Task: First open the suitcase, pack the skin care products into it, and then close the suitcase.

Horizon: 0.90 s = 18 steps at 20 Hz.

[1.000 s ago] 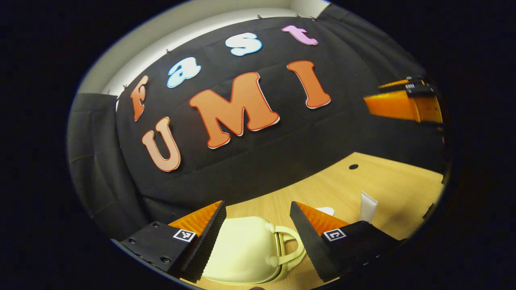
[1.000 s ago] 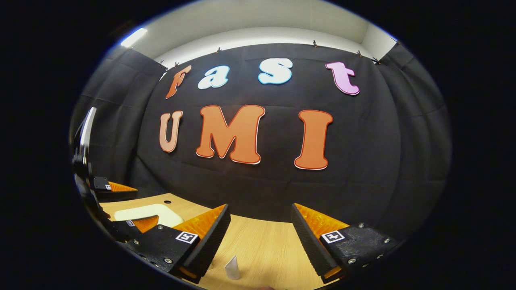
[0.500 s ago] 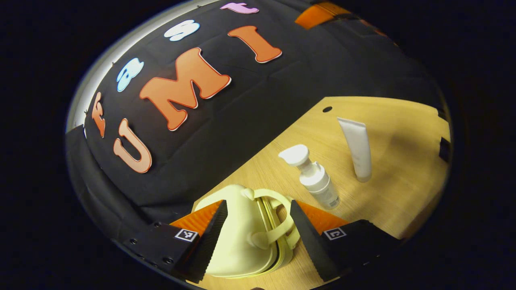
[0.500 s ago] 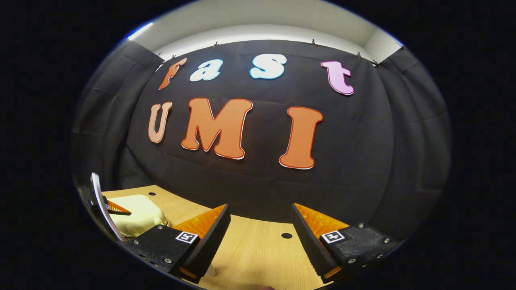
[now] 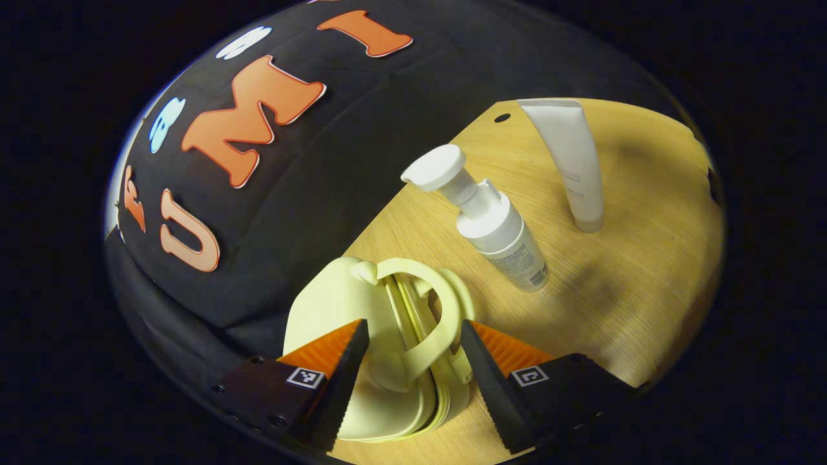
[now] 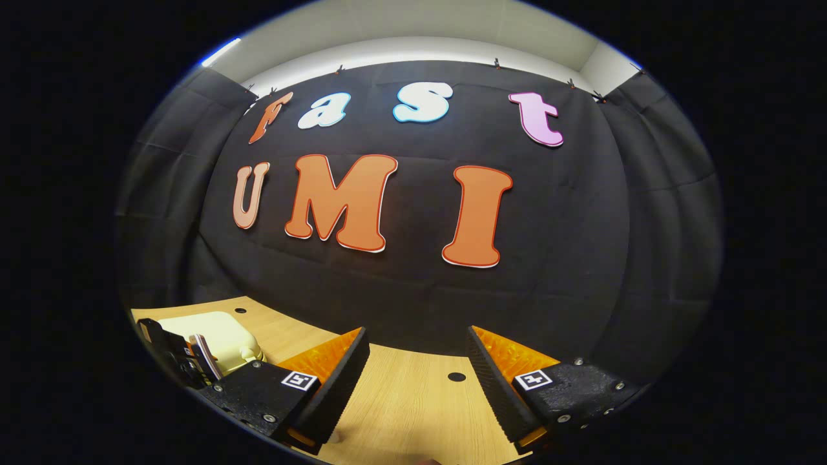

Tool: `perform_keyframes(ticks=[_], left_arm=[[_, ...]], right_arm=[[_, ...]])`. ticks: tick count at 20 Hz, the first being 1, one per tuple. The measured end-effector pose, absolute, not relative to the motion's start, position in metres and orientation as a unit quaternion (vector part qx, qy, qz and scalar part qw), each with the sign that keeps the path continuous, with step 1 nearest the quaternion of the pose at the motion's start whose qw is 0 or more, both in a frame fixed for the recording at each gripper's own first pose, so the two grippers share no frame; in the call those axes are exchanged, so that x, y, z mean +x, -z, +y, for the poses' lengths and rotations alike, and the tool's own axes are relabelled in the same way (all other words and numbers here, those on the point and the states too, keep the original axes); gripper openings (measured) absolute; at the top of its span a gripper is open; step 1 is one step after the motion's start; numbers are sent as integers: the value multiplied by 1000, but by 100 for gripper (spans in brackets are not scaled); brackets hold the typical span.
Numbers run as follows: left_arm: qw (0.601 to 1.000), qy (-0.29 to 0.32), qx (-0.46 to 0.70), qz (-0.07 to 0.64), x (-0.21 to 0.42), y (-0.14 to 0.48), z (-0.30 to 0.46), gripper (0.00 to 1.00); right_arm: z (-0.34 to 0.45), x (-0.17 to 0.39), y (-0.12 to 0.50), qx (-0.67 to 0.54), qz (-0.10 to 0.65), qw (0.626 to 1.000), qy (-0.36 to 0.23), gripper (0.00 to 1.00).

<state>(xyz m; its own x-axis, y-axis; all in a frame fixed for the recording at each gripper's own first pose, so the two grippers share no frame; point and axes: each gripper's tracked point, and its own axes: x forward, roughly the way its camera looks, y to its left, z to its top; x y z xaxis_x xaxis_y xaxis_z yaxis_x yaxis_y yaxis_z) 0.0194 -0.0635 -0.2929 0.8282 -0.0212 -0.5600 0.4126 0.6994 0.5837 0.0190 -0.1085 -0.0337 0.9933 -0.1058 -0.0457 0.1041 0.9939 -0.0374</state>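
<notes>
Wooden table (image 5: 620, 284), closed suitcase (image 5: 362, 336) handle between left gripper's (image 5: 408, 378) parted fingers

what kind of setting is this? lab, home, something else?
Most likely a staged recording booth, not a home. A black cloth wall hangs clipped behind a bare wooden table with cable holes, and the props stand alone on it: a small pale yellow suitcase, a pump bottle and a white tube.

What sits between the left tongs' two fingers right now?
In the left gripper view, the suitcase handle sits between the open left tongs; neither finger visibly touches it.
</notes>
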Motion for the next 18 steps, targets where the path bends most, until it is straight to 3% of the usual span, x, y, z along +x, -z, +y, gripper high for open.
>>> perform_keyframes(ticks=[1, 2, 4, 6, 8, 9, 18], left_arm=[[874, 125, 390, 263, 19, 296, -65, 81], [860, 129, 422, 256, 24, 299, -66, 81], [843, 139, 458, 244, 33, 310, -70, 63], [841, 144, 462, 239, 35, 318, -72, 35], [847, 130, 466, 219, 33, 304, -74, 24], [852, 129, 464, 206, 33, 297, -76, 13], [910, 112, 351, 190, 34, 254, -61, 12]], right_arm=[[-108, 19, 35, -7, 24, 998, 53, 96], [-110, 20, 36, -1, 26, 998, 56, 95], [-115, 18, 36, 5, 28, 998, 65, 95], [-117, 14, 34, 5, 24, 997, 68, 95], [-121, 12, 35, -6, 24, 997, 71, 95], [-121, 11, 35, -8, 25, 997, 72, 95], [-101, 19, 36, -5, 27, 998, 48, 95]])
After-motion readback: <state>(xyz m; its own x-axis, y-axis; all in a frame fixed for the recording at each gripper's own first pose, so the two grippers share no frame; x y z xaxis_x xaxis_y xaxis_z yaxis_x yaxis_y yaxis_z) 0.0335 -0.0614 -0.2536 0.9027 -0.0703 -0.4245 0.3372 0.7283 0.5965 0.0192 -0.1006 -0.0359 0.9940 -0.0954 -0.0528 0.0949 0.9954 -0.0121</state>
